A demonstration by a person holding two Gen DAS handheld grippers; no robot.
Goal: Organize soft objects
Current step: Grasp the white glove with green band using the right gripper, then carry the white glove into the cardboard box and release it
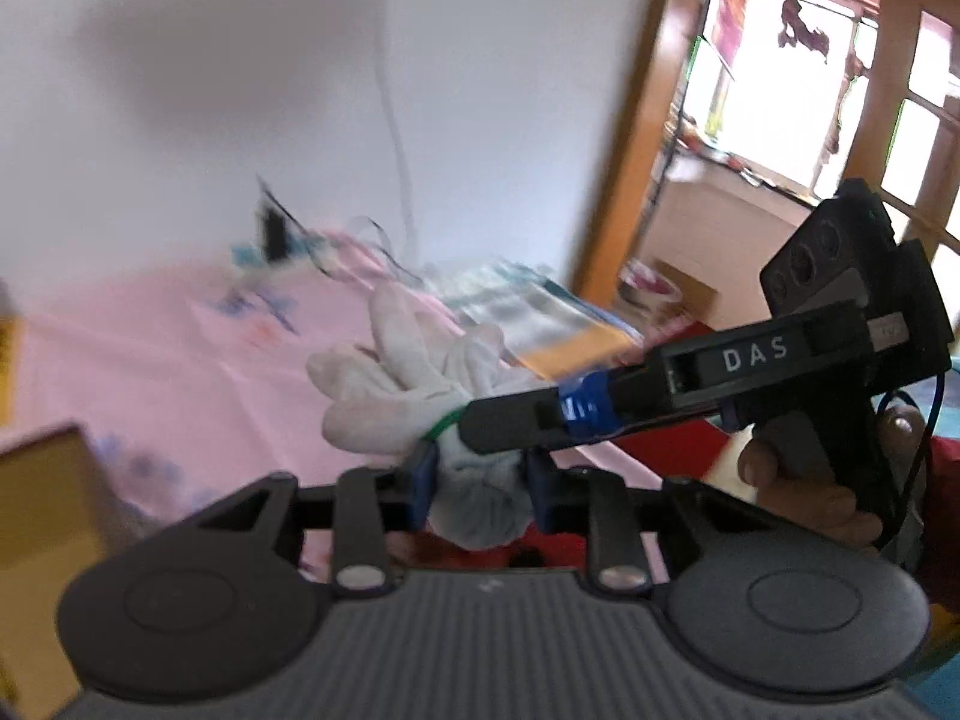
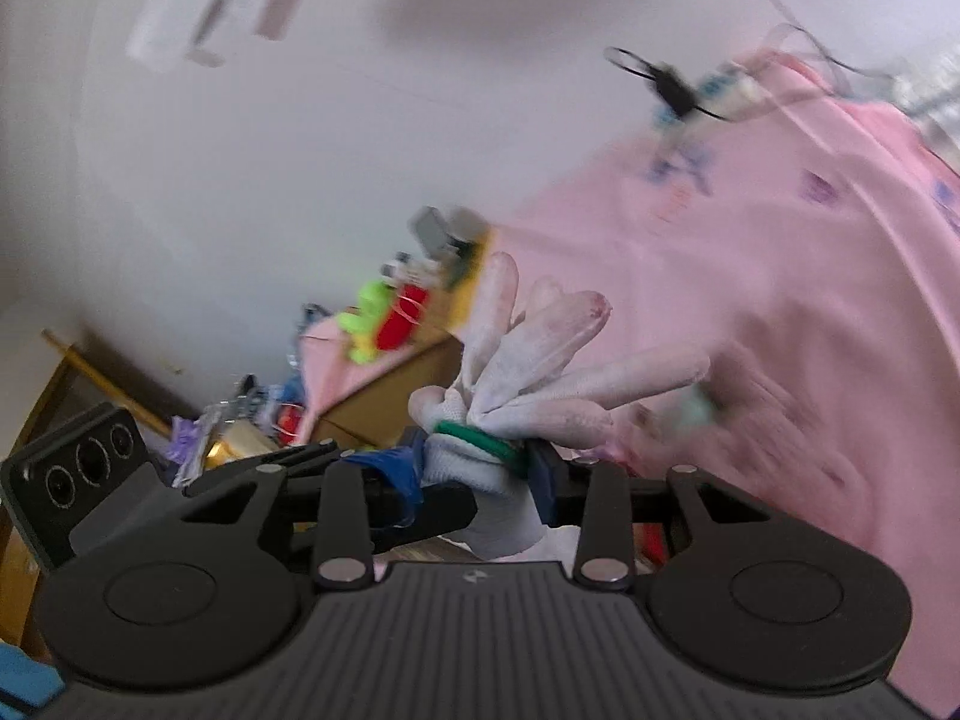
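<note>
A white fabric glove with a green cuff band is held up above the pink cloth. In the left wrist view my left gripper is shut on the bunched cuff, its blue pads pressing both sides. My right gripper reaches in from the right at the green band, with a hand around its handle. In the right wrist view the glove fans its fingers upward. My right gripper clamps the cuff at the green band. My left gripper comes in from the left just below it.
A pink printed cloth covers the surface below, blurred. A yellow box stands at the left, and a flat stack of packets lies beyond the glove. A wooden door frame is at the right. A cardboard box and colourful clutter sit by the wall.
</note>
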